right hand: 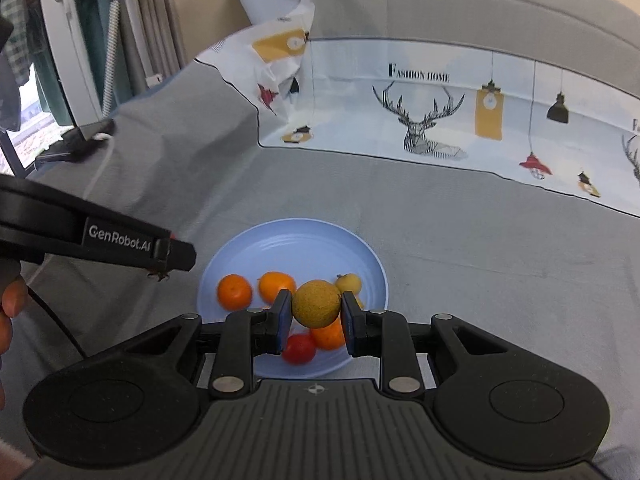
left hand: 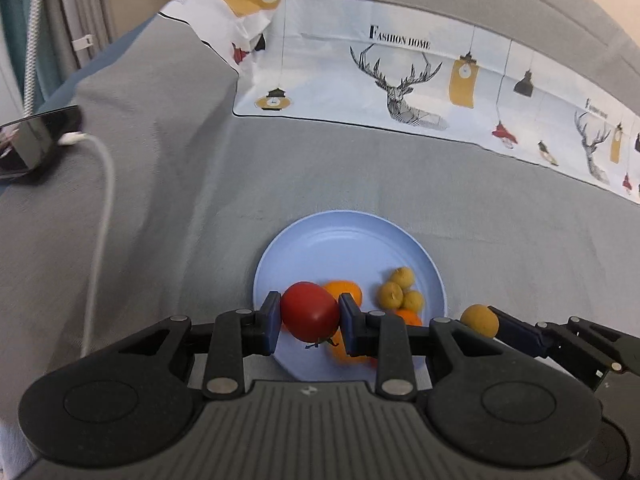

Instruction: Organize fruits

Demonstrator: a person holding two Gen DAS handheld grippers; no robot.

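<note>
My left gripper (left hand: 309,319) is shut on a red tomato (left hand: 308,304), held just above the near edge of a light blue plate (left hand: 348,236). On the plate lie oranges (left hand: 345,291) and three small yellow-brown fruits (left hand: 401,292). My right gripper (right hand: 316,314) is shut on a round yellow-brown fruit (right hand: 316,302) over the same plate (right hand: 300,244). Below it lie oranges (right hand: 235,292), another red tomato (right hand: 298,349) and a small yellow fruit (right hand: 349,283). The right gripper (left hand: 486,322) shows at the plate's right edge, and the left gripper (right hand: 170,256) at the plate's left.
The plate rests on grey bedding (left hand: 400,184). A white cloth printed with deer and lamps (left hand: 400,76) lies behind it. A phone (left hand: 28,140) with a white cable (left hand: 105,184) sits far left. A person's hand (right hand: 10,304) shows at the left edge.
</note>
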